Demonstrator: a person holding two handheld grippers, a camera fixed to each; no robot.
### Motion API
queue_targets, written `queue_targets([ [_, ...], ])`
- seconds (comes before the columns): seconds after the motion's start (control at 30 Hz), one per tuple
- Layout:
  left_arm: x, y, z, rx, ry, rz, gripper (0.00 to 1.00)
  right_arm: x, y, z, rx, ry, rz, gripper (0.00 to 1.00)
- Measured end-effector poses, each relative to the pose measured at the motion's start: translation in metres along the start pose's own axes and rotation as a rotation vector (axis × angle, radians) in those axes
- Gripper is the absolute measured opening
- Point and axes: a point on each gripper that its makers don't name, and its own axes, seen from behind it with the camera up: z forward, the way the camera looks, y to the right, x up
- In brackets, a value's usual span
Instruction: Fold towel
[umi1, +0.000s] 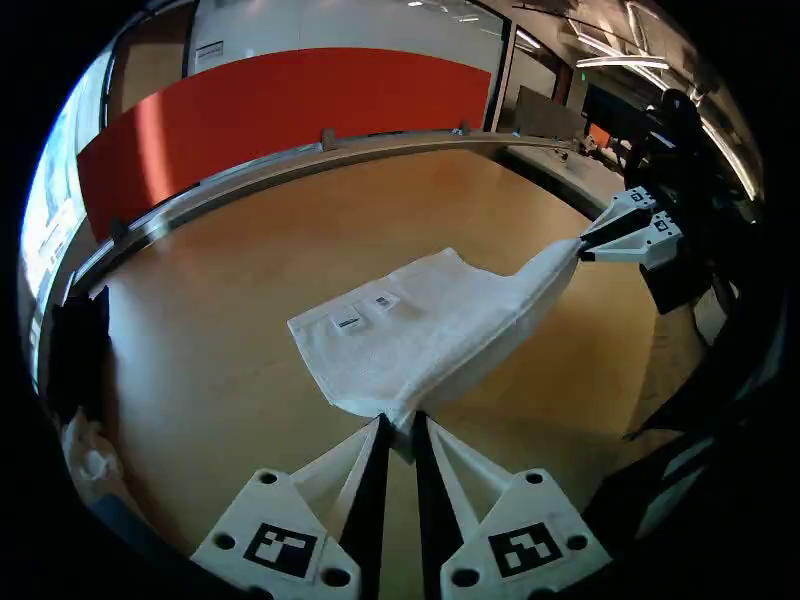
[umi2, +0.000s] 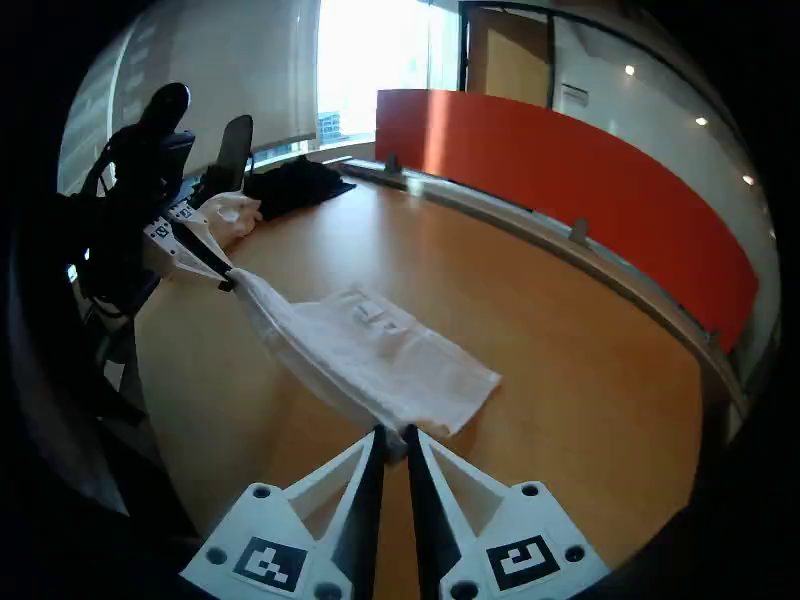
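Left gripper (umi1: 400, 425): your fingers are almost closed, with only a thin gap, and one corner of the towel (umi1: 430, 330) is pinched between their tips.
Right gripper (umi2: 393, 437): you have it nearly closed as well, clamped on the towel's other lifted corner; in the left gripper view it sits far right, with cloth drawn taut to its tips.
Towel: white, and most of it lies flat near the middle of the surface (umi1: 220, 330). The edge you hold is raised off the wood and stretched between your two grippers.
Tags (umi1: 365, 310): two small ones, side by side on the towel's flat top face.
Surface: pale brown wood with a curved far edge.
Panel (umi1: 280, 100): red, standing along that far edge.
Far left in the right gripper view: a dark bundle (umi2: 295, 185) and a crumpled white cloth (umi2: 235, 215) lie well apart from the towel.
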Motion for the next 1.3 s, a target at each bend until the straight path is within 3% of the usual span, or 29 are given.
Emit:
queue_targets([
  [0.2, -0.004, 0.003, -0.002, -0.001, -0.014, 0.001, 0.17, -0.001, -0.001, -0.003, 0.001, -0.001, 0.011, 0.15],
  [0.43, 0.000, 0.000, 0.007, -0.002, -0.027, -0.016, 0.17, -0.004, 0.009, 0.005, -0.009, -0.029, -0.010, 0.16],
  [1.07, 0.025, -0.054, 0.069, 0.046, -0.120, -0.012, 0.17, 0.014, 0.062, 0.067, -0.033, -0.054, -0.008, 0.16],
  [1.3, 0.024, -0.062, 0.086, 0.037, -0.145, -0.013, 0.17, 0.004, 0.068, 0.080, -0.032, -0.081, 0.010, 0.16],
])
